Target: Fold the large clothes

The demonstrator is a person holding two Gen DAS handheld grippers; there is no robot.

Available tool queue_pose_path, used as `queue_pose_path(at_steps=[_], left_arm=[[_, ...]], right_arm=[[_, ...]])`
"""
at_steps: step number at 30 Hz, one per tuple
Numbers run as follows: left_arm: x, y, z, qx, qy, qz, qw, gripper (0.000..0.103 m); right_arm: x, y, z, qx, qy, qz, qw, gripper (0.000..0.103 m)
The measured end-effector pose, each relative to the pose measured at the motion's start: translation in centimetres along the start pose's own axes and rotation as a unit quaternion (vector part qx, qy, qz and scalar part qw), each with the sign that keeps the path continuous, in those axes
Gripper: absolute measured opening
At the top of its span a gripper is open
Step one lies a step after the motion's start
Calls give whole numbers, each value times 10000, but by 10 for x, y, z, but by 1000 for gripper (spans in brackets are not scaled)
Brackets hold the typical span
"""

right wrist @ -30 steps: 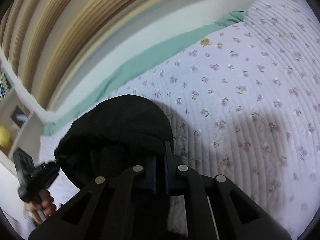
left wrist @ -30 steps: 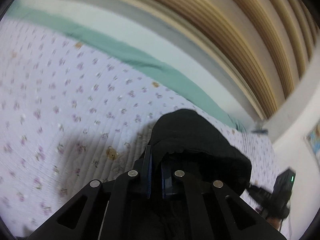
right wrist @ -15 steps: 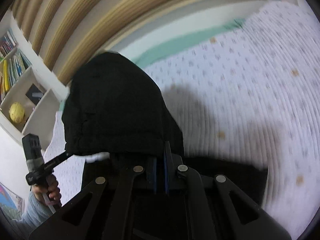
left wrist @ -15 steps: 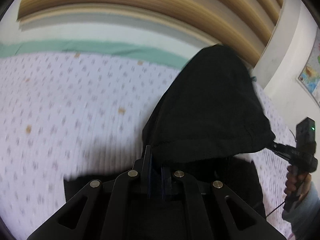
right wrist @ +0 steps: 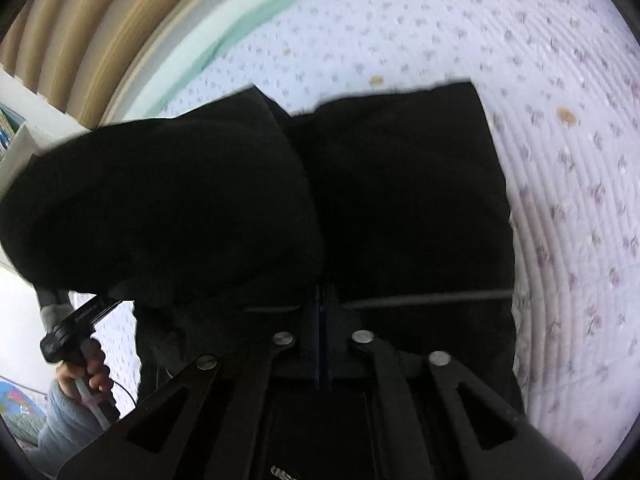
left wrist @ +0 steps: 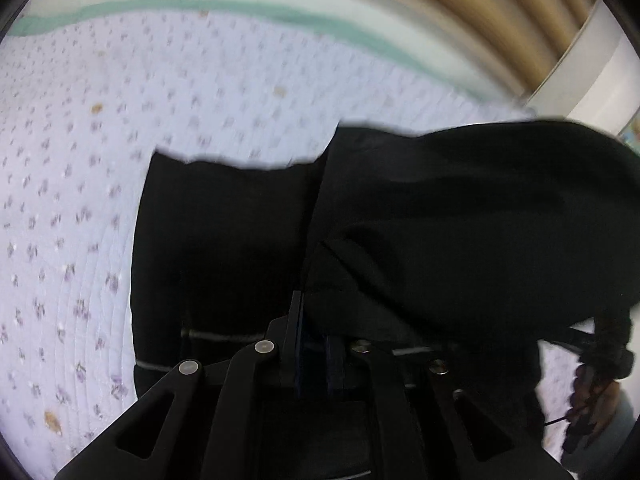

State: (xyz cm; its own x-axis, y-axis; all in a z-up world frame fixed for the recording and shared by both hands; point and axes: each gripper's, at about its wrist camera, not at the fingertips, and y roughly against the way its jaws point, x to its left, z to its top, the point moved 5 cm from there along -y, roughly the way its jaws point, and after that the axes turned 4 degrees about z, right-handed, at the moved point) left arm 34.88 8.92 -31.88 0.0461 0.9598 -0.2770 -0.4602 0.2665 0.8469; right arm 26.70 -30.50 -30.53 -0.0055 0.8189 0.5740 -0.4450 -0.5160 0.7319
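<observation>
Both the left gripper (left wrist: 312,344) and right gripper (right wrist: 322,320) clamped on large black fabric garment (right wrist: 396,184), above lilac flower-print quilted bed (left wrist: 80,152).

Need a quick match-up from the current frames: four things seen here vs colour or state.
Things:
1. black garment
2. quilted floral bedspread
3. slatted wooden headboard
4. left tongs

Colour or state:
A. tan
B. pale lilac with small flowers
C. shut on cloth
D. black, partly lying on the bed

Pairs: 1-D, 2-B, 3-A, 4-C
</observation>
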Motion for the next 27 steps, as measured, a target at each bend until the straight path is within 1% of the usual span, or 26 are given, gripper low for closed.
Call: queue_pose_path(at_steps=[1, 2, 3, 4, 5, 7, 9, 10, 11, 12, 13, 14, 15, 17, 18, 20, 21, 22, 23, 24, 25, 26, 27], left_arm=[[-2, 0, 0, 79, -23, -56, 10000, 15], [-4, 4, -2, 162, -59, -150, 9997, 19], [-5, 10, -5, 259, -122, -182, 9994, 21], [-5, 14, -9, 277, -160, -175, 9993, 26], [-4, 22, -14, 286, -205, -151, 9993, 36], [0, 42, -21, 193, -136, -187, 9995, 49], [-1, 65, -25, 18, -86, -290, 9995, 50], [-6, 76, -25, -85, -157, -411, 9990, 52], [-13, 86, -25, -188, -307, -548, 9979, 59], [-22, 92, -23, -253, -523, -646, 9962, 62], [-30, 92, -22, -262, -784, -706, 9941, 70], [-37, 86, -20, -188, -1042, -711, 9918, 74], [-42, 73, -19, -2, -1291, -583, 9899, 74], [-44, 47, -15, 220, -1464, -196, 9888, 74], [-42, 32, -13, 291, -1529, 45, 9878, 74], [-41, 12, -6, 283, -1632, 375, 9855, 74], [-41, 4, -3, 251, -1671, 443, 9846, 74], [-40, -2, 5, 225, -1695, 415, 9844, 74], [-43, -7, 10, 211, -1731, 379, 9840, 74], [-48, -14, 17, 159, -1814, 337, 9827, 73], [-48, -16, 21, 89, -1877, 334, 9816, 66], [-52, -20, 28, -31, -1948, 420, 9799, 45], [-51, -22, 39, -280, -1976, 772, 9768, 32]], right_arm=[[0, 3, -1, 34, 63, -23, 10000, 10], [2, 9, -4, 51, 230, -88, 9997, 17], [5, 16, -6, 56, 416, -143, 9990, 27], [7, 24, -8, 60, 621, -238, 9978, 51], [8, 34, -10, 50, 740, -327, 9967, 66], [11, 51, -12, 24, 858, -329, 9958, 67], [24, 65, -14, -13, 1113, -198, 9936, 69], [34, 72, -15, -73, 1348, -128, 9908, 73], [44, 74, -13, -130, 1613, -91, 9868, 77], [51, 73, -9, -183, 1861, -107, 9823, 78], [57, 71, -8, -197, 2033, -160, 9788, 79], [62, 65, -4, -186, 2212, -254, 9747, 79], [64, 57, 1, -149, 2379, -341, 9706, 79], [63, 38, 10, 6, 2666, -519, 9624, 79], [63, 26, 13, 191, 2837, -575, 9570, 79], [67, 7, 16, 472, 3124, -669, 9464, 79], [68, -3, 17, 534, 3255, -726, 9412, 79], [71, -9, 21, 533, 3337, -740, 9382, 79], [73, -13, 24, 518, 3353, -711, 9380, 78], [75, -18, 32, 515, 3327, -664, 9393, 73], [77, -25, 36, 526, 3298, -759, 9395, 52], [80, -29, 42, 445, 3316, -1047, 9365, 32], [80, -29, 52, 241, 3384, -1356, 9309, 24]])
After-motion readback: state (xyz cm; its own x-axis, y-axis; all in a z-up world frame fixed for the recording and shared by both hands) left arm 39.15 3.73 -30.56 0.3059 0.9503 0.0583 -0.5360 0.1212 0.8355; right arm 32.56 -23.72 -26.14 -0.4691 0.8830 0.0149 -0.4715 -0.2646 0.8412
